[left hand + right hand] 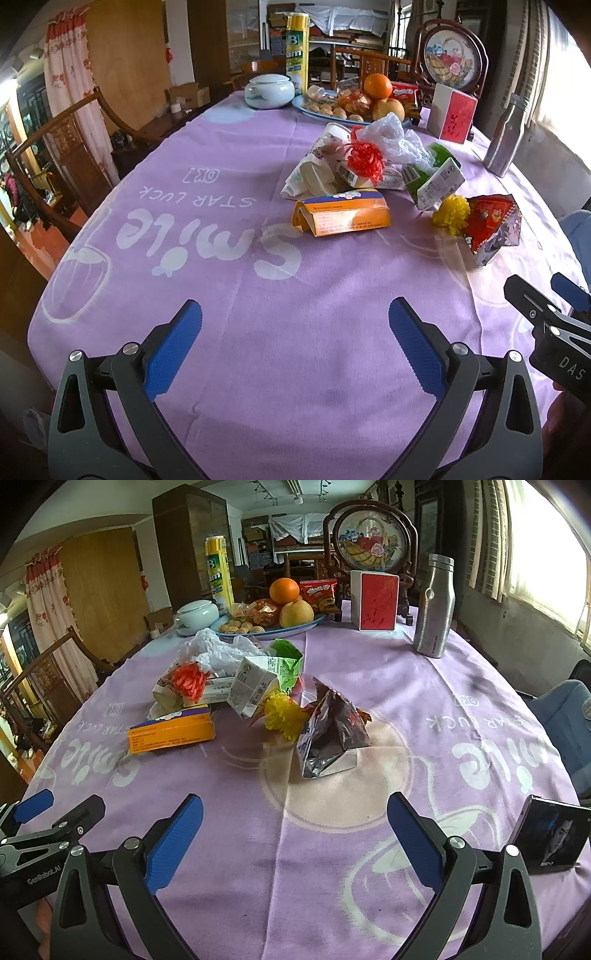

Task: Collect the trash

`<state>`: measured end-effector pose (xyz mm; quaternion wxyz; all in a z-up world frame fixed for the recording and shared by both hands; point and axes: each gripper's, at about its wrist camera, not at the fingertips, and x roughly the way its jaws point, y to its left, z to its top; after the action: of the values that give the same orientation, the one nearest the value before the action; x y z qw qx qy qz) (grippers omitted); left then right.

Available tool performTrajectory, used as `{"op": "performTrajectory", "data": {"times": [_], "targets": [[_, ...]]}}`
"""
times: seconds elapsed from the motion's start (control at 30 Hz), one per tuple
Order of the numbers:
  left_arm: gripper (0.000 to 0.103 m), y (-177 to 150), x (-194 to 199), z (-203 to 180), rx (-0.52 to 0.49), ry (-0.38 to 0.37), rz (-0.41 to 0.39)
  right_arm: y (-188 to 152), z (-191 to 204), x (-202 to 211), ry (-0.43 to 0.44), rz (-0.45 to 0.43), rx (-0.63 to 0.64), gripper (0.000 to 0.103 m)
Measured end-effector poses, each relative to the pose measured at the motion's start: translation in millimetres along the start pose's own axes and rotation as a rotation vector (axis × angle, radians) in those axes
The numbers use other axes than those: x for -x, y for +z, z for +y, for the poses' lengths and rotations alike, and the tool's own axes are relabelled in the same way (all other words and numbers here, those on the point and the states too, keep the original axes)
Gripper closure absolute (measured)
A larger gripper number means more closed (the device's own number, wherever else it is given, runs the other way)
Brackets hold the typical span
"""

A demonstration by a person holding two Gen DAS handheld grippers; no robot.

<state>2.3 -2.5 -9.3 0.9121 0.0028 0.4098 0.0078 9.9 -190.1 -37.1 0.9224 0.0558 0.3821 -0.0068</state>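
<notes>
Trash lies in a loose pile mid-table on the purple cloth. An orange carton (341, 216) (171, 730) is nearest the left side. Beyond it are a crushed paper cup (321, 162), a red ribbon bow (365, 158) (190, 679), a white plastic bag (391, 138) (218, 651) and a green-white drink carton (436, 181) (264, 681). A yellow flower (451, 214) (284, 714) touches a foil snack bag (493, 229) (332, 734). My left gripper (294, 350) and right gripper (295, 843) both stand open and empty near the table's front, short of the pile.
At the far side stand a fruit plate (291, 626), a white lidded bowl (269, 91), a yellow spray can (218, 570), a red-white box (375, 601) and a steel bottle (434, 607). A dark photo card (550, 836) lies at the right edge. Wooden chairs (55, 155) flank the left.
</notes>
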Motion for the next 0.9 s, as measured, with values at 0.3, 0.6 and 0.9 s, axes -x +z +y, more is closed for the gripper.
{"op": "performTrajectory", "data": {"times": [0.3, 0.6, 0.9], "targets": [[0.006, 0.1, 0.0, 0.2, 0.002, 0.001, 0.000, -1.1, 0.2, 0.5, -0.001, -0.001, -0.001, 0.005], [0.006, 0.1, 0.3, 0.2, 0.001, 0.002, 0.001, -2.4, -0.9, 0.2, 0.003, 0.004, -0.003, 0.005], [0.006, -2.0, 1.4, -0.9, -0.003, 0.001, 0.000, -3.3, -0.6, -0.3, 0.004, 0.005, -0.003, 0.005]]}}
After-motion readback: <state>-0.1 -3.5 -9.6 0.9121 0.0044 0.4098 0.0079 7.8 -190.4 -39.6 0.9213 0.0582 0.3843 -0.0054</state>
